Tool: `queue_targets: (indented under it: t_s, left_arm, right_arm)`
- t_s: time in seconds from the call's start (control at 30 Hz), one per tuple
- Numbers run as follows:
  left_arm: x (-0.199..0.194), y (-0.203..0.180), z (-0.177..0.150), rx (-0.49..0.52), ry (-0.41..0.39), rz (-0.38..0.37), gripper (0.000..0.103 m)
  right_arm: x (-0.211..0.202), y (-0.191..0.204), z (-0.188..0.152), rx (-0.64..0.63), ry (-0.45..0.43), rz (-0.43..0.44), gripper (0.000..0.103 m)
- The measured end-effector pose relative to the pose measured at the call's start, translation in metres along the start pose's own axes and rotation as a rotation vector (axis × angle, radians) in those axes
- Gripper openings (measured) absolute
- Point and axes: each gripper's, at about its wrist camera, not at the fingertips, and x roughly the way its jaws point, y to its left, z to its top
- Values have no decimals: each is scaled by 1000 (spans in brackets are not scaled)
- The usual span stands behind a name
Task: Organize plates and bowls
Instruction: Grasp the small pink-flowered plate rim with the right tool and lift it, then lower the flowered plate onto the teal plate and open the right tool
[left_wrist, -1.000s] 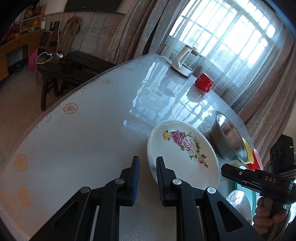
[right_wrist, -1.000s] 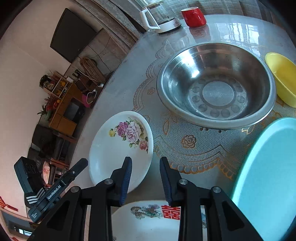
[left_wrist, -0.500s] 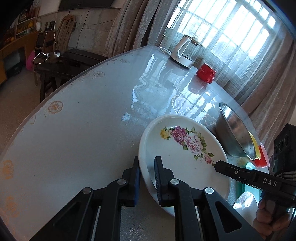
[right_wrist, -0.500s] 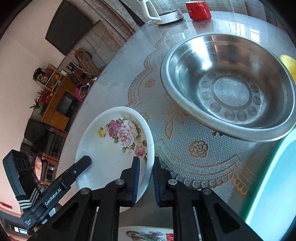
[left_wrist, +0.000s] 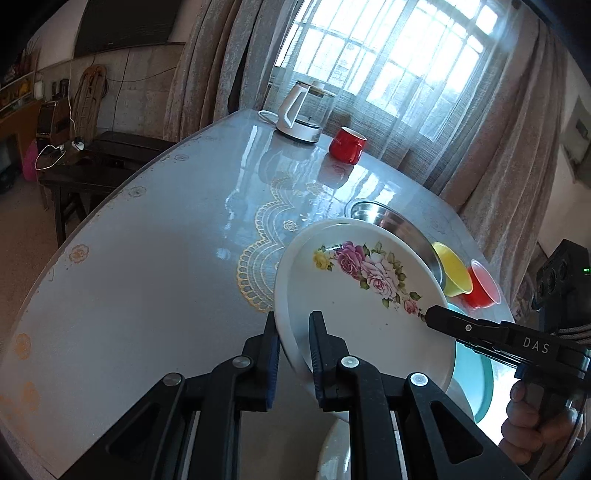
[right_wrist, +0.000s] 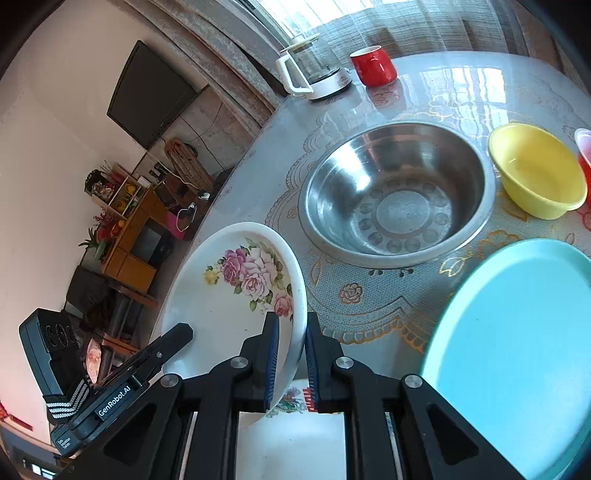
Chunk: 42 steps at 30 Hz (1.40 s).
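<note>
a round table (left_wrist: 147, 266) is seen, covered by a glossy grey sheet over a cloth with gold lace scrollwork and small printed flowers. behind it, a barred window (left_wrist: 399, 55) is hung with sheer netting and heavy beige curtains (left_wrist: 207, 59). a dark television (right_wrist: 147, 96) is mounted on a pale wall, and a wooden cabinet (right_wrist: 129, 236) with shelves of small items stands below it. a dark side table (left_wrist: 88, 166) with a white cable is set beside the round table.

at the far edge a glass kettle (left_wrist: 301, 110) on a white base is placed near a red mug (left_wrist: 347, 144). a steel bowl (right_wrist: 397, 194) sits near the middle, with a yellow bowl (right_wrist: 537, 175) just beside it and a red bowl (left_wrist: 482, 286) beyond that. a teal plate (right_wrist: 517, 347) lies at the near right, and another white plate with a red printed motif (right_wrist: 299, 397) is partly seen under the grippers.

the floral plate (left_wrist: 365, 295) is held tilted, clear of the cloth, between the two grippers. the left gripper (left_wrist: 293, 358) is closed onto its left rim, the rim being pinched between the blue pads. the right gripper (right_wrist: 290, 356) is clamped likewise on the opposite rim, one pad inside the plate and one outside. the plate's rose pattern is turned toward both cameras, and the steel bowl is partly hidden behind its far edge in the left view. a hand (left_wrist: 532, 432) is seen gripping the right handle.
</note>
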Motion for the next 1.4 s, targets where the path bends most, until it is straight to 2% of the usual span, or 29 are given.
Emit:
queue_targets:
  t_s: [0.17,0.37,0.67,0.83,1.0,1.13,1.23,1.4]
  left_arm:
    - [3,-51,-3,91,19,-52,16]
    - [22,-121,-13,211,73,-111,18]
    - [67,-185,-29,315,195,-136,18]
    - [85,-200,-36,352,233,-118,18]
    - [102,-198,-44,376,284,-51,18]
    - [101,-193,-44,375,271,-44,18]
    - [97,-191,-43,378,250,-44,18]
    - [96,-185,-45,366,243,-36,18]
  right_arm:
    - [-45,-30,-11,43,-69,-15,14]
    - [-99,-85,-22,138,-154,-63,14]
    - [-130,-148,-44,266,-197,-165,14]
    - [-125,-169,-49,299,-187,-218,14]
    - [-116,-180,-59,293,-147,-257,14]
    - [-113,-178,-60,263,-154,-288,13]
    - [-110,-177,-61,252,-145,-276,14]
    - [-105,-166,-61,192,-143,-325,14]
